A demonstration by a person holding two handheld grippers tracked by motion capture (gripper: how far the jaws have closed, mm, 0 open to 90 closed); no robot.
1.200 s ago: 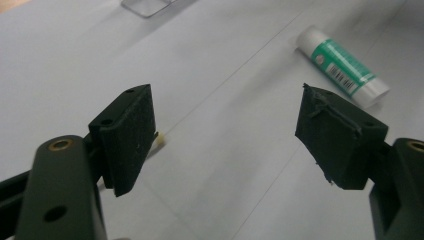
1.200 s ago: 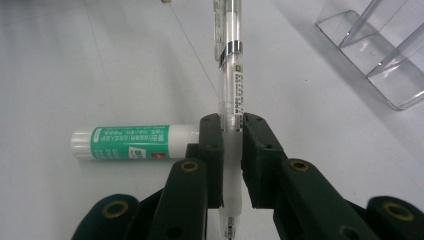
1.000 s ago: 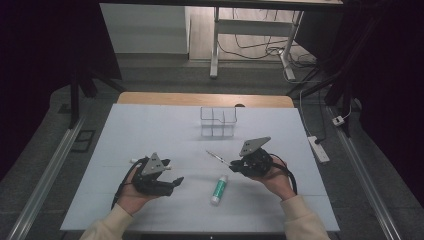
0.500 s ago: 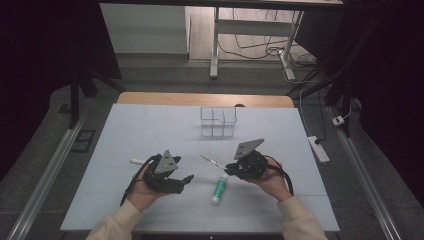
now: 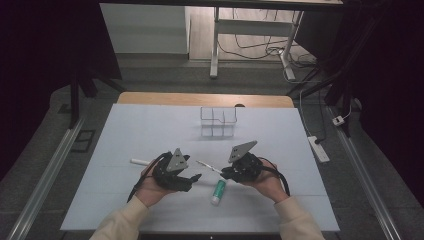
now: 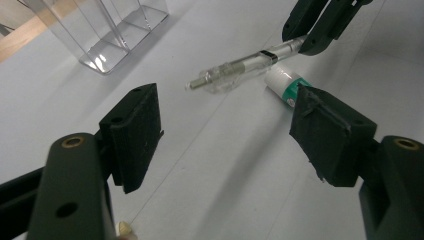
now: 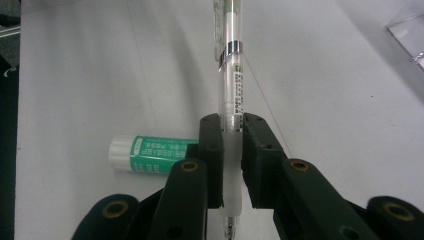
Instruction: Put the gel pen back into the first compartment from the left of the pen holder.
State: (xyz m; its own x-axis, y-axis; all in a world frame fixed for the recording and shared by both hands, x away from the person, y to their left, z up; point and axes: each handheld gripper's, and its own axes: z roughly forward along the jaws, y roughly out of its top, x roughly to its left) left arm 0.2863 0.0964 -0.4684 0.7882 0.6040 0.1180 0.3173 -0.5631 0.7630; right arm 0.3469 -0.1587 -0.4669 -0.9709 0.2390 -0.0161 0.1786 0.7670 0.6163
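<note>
My right gripper (image 5: 223, 172) is shut on a clear plastic pen (image 7: 230, 65), pads pressed on its barrel, and the pen (image 5: 207, 166) points left and away just above the white table. A green and white glue stick (image 5: 218, 191) lies on the table below that gripper. My left gripper (image 5: 196, 178) stands open a little left of the pen. Its jaws have just been closing slightly, with nothing between them. In the left gripper view, the pen (image 6: 235, 70) and glue stick (image 6: 285, 82) lie beyond the gripper (image 6: 227, 115).
A clear compartmented organizer (image 5: 218, 121) stands at the back middle of the white table top (image 5: 150, 130). A short white stick (image 5: 138, 161) lies left of my left hand. A power strip (image 5: 318, 148) sits off the table's right edge.
My left hand has moved right toward the pen, uncovering the white stick behind it. The right hand with the pen has hardly shifted.
</note>
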